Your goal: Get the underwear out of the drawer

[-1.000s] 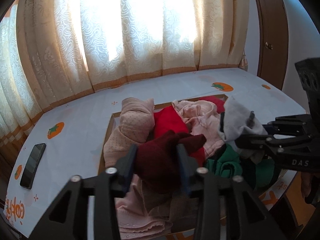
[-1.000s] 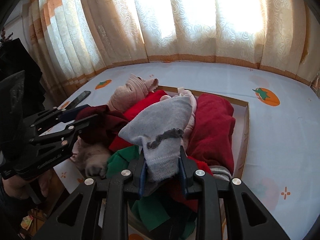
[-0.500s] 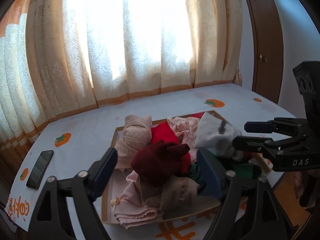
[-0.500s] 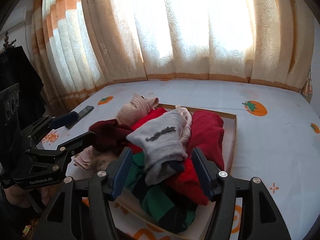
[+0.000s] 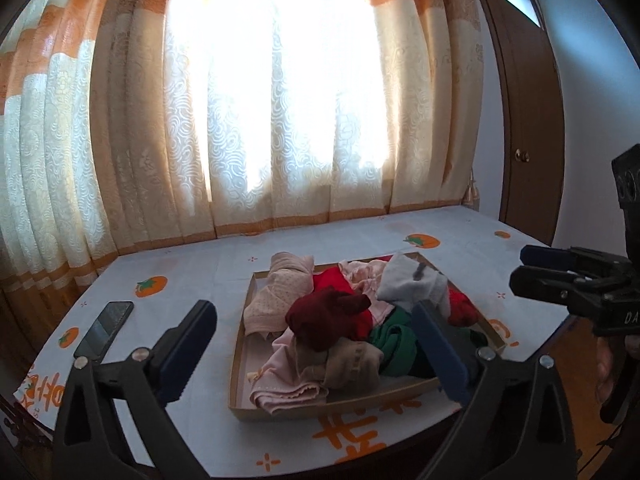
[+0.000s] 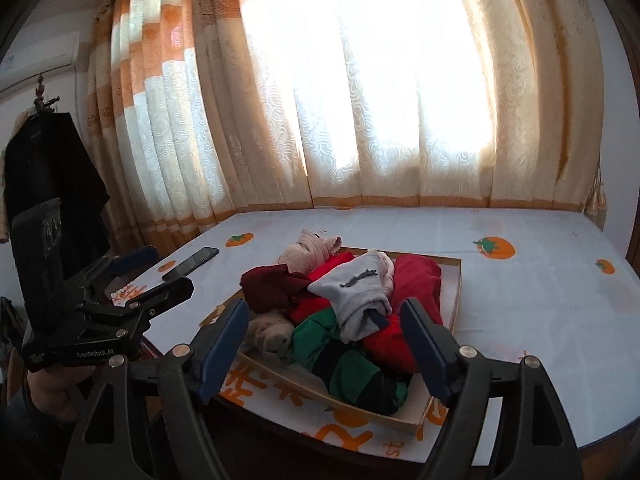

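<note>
Both grippers released above the drawer point(image 5: 240, 332).
Your left gripper point(image 5: 316, 340) and right gripper point(image 6: 324, 328) are opening, jaws empty; underwear point(image 5: 328, 316) lies heaped inside.

Backlit room, daylight through the curtains

The curtains point(image 5: 280, 128) blow out to white glare; the near grippers sit in dark silhouette. Fisheye bending curves the edges, corners vignette black, and focus stays fairly sharp.
</note>
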The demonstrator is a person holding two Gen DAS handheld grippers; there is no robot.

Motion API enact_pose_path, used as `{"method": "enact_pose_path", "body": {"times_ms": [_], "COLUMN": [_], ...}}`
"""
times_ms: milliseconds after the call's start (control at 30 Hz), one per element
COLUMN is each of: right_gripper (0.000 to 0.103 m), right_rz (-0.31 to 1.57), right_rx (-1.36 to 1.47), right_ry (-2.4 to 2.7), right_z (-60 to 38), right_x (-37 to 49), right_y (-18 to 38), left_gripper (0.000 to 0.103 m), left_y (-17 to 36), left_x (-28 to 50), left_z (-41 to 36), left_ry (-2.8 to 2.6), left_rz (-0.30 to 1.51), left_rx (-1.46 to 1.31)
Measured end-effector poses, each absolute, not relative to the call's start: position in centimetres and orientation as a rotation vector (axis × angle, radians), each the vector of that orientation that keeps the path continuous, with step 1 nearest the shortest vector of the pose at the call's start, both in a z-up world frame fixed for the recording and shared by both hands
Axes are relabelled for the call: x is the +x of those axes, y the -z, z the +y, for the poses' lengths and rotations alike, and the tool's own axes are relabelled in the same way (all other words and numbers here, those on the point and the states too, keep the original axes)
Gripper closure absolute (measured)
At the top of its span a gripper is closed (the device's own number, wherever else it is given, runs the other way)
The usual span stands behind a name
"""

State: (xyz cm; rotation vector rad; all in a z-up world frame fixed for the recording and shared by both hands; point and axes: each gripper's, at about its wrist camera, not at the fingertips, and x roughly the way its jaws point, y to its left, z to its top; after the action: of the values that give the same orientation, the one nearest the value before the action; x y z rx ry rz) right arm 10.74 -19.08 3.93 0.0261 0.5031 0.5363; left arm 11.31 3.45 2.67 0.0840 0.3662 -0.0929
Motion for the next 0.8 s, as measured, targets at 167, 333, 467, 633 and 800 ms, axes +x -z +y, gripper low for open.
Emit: {"method": "enact_pose_path", "body": {"times_ms": [167,333,467,633,800], "right_gripper": [0.023,0.023,0.023,0.023,0.023], "right_rz": [0.474,0.473,0.480,0.475,0.471], "right_rx": [0.012,0.018,0.013,0.019,0.018], "right_ry": [-0.536,-0.533,-0.535,-0.536,-0.541], "right_z": [-19.0,-19.0,-18.8,-18.8,-18.7], "right_x": [9.2,8.9,8.9,9.0,8.7], "right_y": [-4.4,-4.1,-4.0,-4.0,-4.0], "left_gripper": [0.001,0.001,0.001,0.001,0.001], "left_y": [-2.8,-2.9,-2.9,-2.9,-2.8], "left_x": [9.9,9.4,9.4,9.3,9.2], "left_z": [3.5,3.6,3.3,3.2,3.1], "left_ry": [0.079,0.093,0.097,0.097,0.093], "left_rz": [0.341,0.338,0.339,0.337,0.340], "left_rx": [0.090,0.069,0.072,0.075,0.082]}}
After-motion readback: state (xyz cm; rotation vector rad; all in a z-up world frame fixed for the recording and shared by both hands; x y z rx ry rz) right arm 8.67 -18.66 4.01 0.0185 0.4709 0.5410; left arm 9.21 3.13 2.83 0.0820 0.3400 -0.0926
